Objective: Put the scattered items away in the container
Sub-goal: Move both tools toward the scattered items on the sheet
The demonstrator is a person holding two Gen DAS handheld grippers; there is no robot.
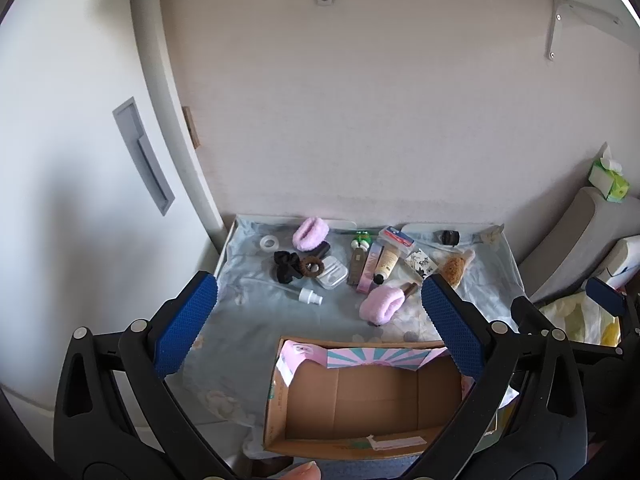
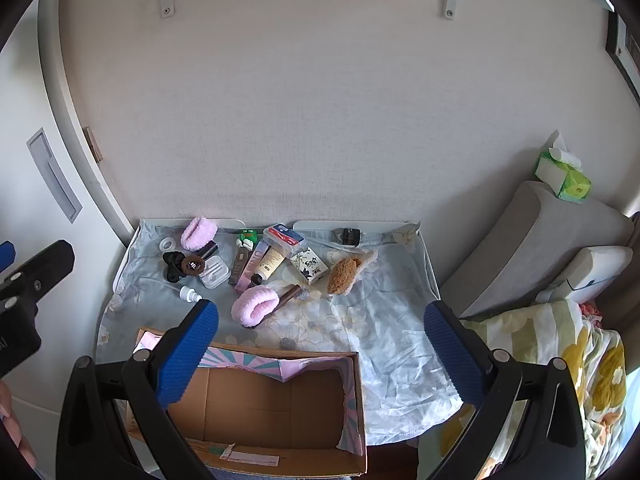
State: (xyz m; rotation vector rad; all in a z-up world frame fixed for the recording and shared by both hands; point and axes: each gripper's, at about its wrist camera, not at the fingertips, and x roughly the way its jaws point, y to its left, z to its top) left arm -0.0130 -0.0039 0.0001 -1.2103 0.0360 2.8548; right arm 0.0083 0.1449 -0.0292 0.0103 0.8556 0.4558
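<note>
An open, empty cardboard box [image 1: 360, 438] [image 2: 280, 456] stands at the near edge of a cloth-covered table [image 1: 248, 320] [image 2: 384, 344]. Scattered items lie toward the wall: two pink fluffy bands [image 1: 381, 303] [image 2: 256, 305], a small spray bottle [image 1: 310, 296] [image 2: 190, 293], black and brown hair ties [image 1: 286, 266] [image 2: 192, 265], a clear case [image 1: 332, 272], tubes [image 1: 387, 261] [image 2: 272, 260], a brown puff brush [image 1: 454, 266] [image 2: 344, 274]. My left gripper [image 1: 320, 320] and right gripper [image 2: 320, 340] are open and empty, held above the box.
A wall rises behind the table. A cabinet door [image 1: 80, 160] is on the left. Grey cushions [image 2: 540, 240], a tissue box [image 2: 564, 176] and a floral blanket [image 2: 580, 360] lie to the right. The left gripper shows at the right view's left edge [image 2: 28, 288].
</note>
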